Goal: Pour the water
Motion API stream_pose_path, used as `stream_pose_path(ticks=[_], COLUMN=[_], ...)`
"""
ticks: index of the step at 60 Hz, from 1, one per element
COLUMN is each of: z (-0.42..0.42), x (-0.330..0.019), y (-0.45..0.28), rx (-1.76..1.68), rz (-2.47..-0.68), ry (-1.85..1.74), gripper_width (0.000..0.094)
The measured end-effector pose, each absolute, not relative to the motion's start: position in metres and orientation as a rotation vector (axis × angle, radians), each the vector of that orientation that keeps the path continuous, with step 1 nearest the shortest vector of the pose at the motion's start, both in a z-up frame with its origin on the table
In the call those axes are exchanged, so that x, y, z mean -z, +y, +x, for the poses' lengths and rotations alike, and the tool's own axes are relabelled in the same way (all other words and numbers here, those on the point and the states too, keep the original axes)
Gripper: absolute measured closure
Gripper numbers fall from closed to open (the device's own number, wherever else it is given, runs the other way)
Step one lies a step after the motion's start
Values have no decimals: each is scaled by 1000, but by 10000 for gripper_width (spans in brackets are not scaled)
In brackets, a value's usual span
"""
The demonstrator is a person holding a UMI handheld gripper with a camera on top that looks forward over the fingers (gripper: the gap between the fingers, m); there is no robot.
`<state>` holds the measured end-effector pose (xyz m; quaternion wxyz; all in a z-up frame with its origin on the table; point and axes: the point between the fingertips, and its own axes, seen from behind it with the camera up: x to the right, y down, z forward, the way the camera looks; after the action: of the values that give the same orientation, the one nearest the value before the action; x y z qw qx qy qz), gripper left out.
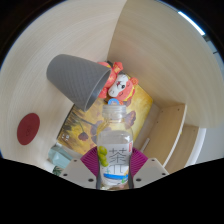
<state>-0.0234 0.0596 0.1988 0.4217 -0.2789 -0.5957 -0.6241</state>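
Note:
My gripper point(113, 166) is shut on a clear plastic bottle point(113, 145) with a white and green label; both magenta pads press its sides. The bottle is held upright, its open neck point(115, 113) pointing away from me. Just beyond and to the left of the neck, a grey cup point(76, 74) appears tilted with its mouth facing towards the bottle. A small toy figure with an orange and white head point(120, 85) sits right beside the cup's rim. No water stream is visible.
A colourful printed sheet point(90, 122) lies on the round white table point(40, 95) under the cup. A dark red disc point(28, 128) lies to the left. A beige wall panel and shelf point(170, 125) stand to the right.

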Motion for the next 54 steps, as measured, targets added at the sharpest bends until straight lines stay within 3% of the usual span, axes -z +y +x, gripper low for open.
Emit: stream_pose_path(ticks=[11, 22, 31, 43, 50, 54], z=[-45, -46, -28, 21, 45, 50], x=[-191, -190, -217, -262, -263, -247], y=[62, 62, 64, 57, 51, 51], rx=[1664, 1652, 1474, 950, 602, 398], rz=[-464, -472, -759, -1235, -1394, -1477], ry=[-1622, -1608, -1353, -718, -378, -243], gripper_width=[569, 569, 568, 540, 539, 539])
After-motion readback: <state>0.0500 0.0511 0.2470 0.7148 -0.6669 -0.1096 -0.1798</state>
